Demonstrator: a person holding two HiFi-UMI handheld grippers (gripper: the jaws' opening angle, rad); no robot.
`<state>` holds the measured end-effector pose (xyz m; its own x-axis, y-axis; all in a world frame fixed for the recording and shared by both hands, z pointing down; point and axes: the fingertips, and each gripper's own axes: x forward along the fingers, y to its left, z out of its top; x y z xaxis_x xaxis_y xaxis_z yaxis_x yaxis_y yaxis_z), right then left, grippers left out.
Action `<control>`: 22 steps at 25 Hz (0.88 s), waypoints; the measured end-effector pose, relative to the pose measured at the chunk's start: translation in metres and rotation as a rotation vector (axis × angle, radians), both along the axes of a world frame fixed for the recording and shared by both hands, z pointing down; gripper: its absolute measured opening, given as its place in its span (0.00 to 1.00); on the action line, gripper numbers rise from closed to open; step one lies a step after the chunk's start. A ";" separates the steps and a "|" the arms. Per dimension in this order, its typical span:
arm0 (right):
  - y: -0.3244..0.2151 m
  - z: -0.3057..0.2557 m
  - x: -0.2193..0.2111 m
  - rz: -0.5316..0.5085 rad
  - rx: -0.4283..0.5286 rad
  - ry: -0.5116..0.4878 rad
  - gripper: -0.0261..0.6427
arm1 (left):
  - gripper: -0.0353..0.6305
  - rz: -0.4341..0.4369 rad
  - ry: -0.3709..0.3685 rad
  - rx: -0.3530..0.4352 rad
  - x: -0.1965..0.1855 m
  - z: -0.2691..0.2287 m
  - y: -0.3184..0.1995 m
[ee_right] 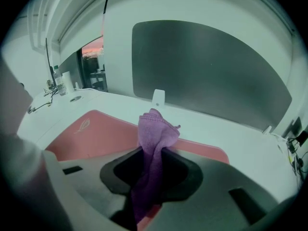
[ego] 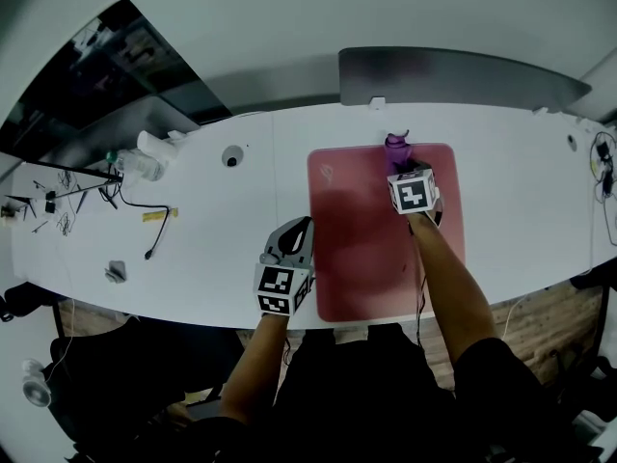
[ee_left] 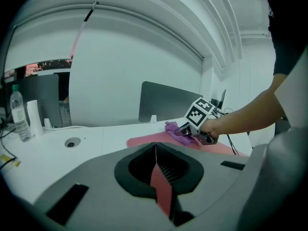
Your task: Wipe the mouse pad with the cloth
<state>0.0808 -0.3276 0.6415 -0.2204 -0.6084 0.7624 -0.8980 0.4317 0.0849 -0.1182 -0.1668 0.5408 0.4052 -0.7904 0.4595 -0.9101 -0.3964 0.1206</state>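
Note:
A pink mouse pad point(ego: 362, 249) lies on the white table point(ego: 521, 210), in front of me. My right gripper point(ego: 400, 159) is at the pad's far edge, shut on a purple cloth point(ego: 396, 144). The cloth point(ee_right: 154, 134) hangs bunched between the jaws of that gripper point(ee_right: 153, 153), over the pad point(ee_right: 96, 136). The left gripper point(ego: 301, 228) rests at the pad's left edge, its jaws closed together. In the left gripper view only a thin pink strip shows along the slit of this gripper point(ee_left: 155, 153). The same view shows the cloth point(ee_left: 174, 128) under the right gripper's marker cube.
A grey divider panel point(ego: 453, 75) stands behind the table. At the left are a water bottle point(ego: 135, 165), a black cable point(ego: 154, 230) and a round grommet point(ego: 231, 156). More cables point(ego: 603, 162) lie at the right end. The table's front edge runs under my arms.

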 end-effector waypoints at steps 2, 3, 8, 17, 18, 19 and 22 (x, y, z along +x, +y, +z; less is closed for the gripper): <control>-0.002 0.001 0.010 0.005 0.004 0.007 0.21 | 0.09 0.010 0.003 -0.004 0.006 0.001 0.001; -0.002 0.002 0.014 0.008 0.003 0.008 0.21 | 0.09 0.014 0.004 -0.005 0.009 0.001 0.001; -0.006 0.005 0.039 0.041 0.006 0.010 0.21 | 0.09 0.030 0.001 -0.014 0.017 0.004 0.004; -0.011 0.000 0.080 0.067 0.024 0.078 0.21 | 0.09 0.003 -0.018 -0.013 0.006 0.006 0.006; -0.012 0.001 0.087 0.072 0.029 0.091 0.21 | 0.09 0.003 -0.019 -0.014 0.006 0.007 0.006; -0.014 0.003 0.093 0.079 0.032 0.100 0.21 | 0.09 0.002 -0.020 -0.014 0.006 0.007 0.007; -0.016 0.002 0.108 0.101 0.032 0.106 0.21 | 0.09 -0.002 -0.022 -0.008 0.005 0.005 0.008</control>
<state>0.1884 -0.3435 0.6439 -0.0754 -0.6482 0.7578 -0.9221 0.3347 0.1945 -0.1133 -0.1591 0.5461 0.3934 -0.7876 0.4743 -0.9134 -0.3936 0.1040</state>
